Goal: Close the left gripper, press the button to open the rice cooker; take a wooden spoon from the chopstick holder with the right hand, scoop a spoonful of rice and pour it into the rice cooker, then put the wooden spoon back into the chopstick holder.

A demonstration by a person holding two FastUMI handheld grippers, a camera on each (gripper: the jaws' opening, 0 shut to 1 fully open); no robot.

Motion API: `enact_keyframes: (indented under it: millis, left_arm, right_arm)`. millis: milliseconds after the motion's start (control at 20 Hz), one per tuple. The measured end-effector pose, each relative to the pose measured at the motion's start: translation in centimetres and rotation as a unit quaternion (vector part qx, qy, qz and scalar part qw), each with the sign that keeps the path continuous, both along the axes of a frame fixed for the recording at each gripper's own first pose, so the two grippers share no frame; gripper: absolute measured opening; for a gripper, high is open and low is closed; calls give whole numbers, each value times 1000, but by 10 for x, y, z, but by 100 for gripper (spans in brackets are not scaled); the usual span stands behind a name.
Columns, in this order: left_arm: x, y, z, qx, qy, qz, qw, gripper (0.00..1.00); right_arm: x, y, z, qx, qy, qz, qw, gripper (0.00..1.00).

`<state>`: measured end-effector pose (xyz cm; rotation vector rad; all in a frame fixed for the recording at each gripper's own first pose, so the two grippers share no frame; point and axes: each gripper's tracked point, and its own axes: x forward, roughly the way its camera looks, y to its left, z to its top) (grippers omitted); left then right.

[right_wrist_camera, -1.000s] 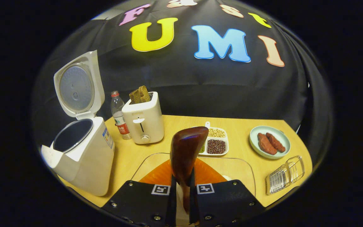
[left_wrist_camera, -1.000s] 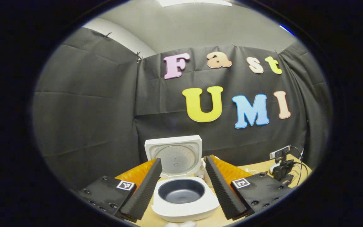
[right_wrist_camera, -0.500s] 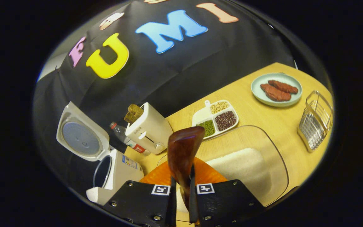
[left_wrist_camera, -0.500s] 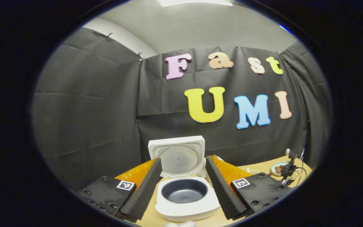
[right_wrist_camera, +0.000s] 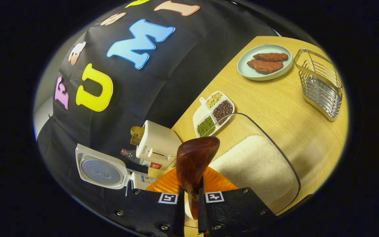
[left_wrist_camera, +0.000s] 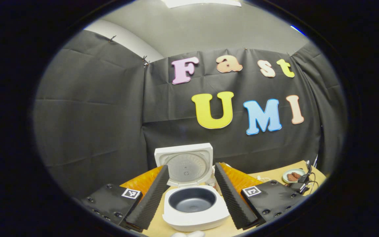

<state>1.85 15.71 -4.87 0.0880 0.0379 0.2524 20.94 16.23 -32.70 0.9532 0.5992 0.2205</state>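
— While I'm holding the wooden spoon [right_wrist_camera: 194, 161] in the right claw [right_wrist_camera: 189, 214], which way is the rice lying from it?

— Ahead and off to the right in the right gripper view. The rice [right_wrist_camera: 255, 164] is sitting as a white, grainy heap in a clear, round-cornered tray [right_wrist_camera: 283, 154] on the table [right_wrist_camera: 275, 108]. The spoon's long axis is running straight out along the fingers, dark glossy bowl foremost, and both fingers are pressing on its handle.

— And the rice cooker?

— I'm seeing it down at the left, its white lid [right_wrist_camera: 100, 171] standing open. In the left gripper view the rice cooker [left_wrist_camera: 194, 207] is sitting between the ribbed fingers of the left claw [left_wrist_camera: 189, 197], which are spread wide and gripping nothing; the dark inner pot is looking empty.

— The chopstick holder?

— Probably the wire basket [right_wrist_camera: 321, 85] at the far right, beside the plate [right_wrist_camera: 263, 62], though I'm not certain.
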Motion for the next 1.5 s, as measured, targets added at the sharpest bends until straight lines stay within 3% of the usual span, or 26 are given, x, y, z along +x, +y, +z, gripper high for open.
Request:
enact_keyframes:
  millis: [450, 500, 800, 900, 950, 1250, 1300, 1400, 1500]
  left_arm:
    - [-4, -3, 10, 5, -8, -4, 1000, 97]
    - [-5, -5, 12, 5, -9, -4, 1000, 100]
    - [-11, -4, 13, -3, -15, -6, 1000, 97]
    - [-16, -2, 12, -9, -13, -5, 1000, 100]
    - [-19, 1, 12, -9, -15, -4, 1000, 97]
    - [-41, 22, -1, -15, -10, 10, 1000, 100]
    - [-44, 27, -3, -18, -10, 14, 1000, 92]
    - [-53, 37, -8, -19, -9, 23, 1000, 100]
    - [-59, 50, -10, -16, -10, 33, 999, 100]
  right_arm:
    - [4, -51, 41, 89, -24, -57, 994, 16]
    - [4, -55, 46, 95, -26, -60, 993, 16]
    - [-5, -61, 81, 96, -44, -61, 993, 16]
    - [-7, -58, 97, 93, -53, -58, 993, 16]
    - [-9, -56, 106, 94, -56, -55, 992, 16]
    - [-15, -16, 169, 113, -67, -43, 990, 16]
    - [-15, -4, 180, 120, -69, -39, 990, 16]
    - [-16, 26, 202, 120, -79, -19, 989, 16]
    - [-16, 61, 218, 117, -85, 1, 989, 16]
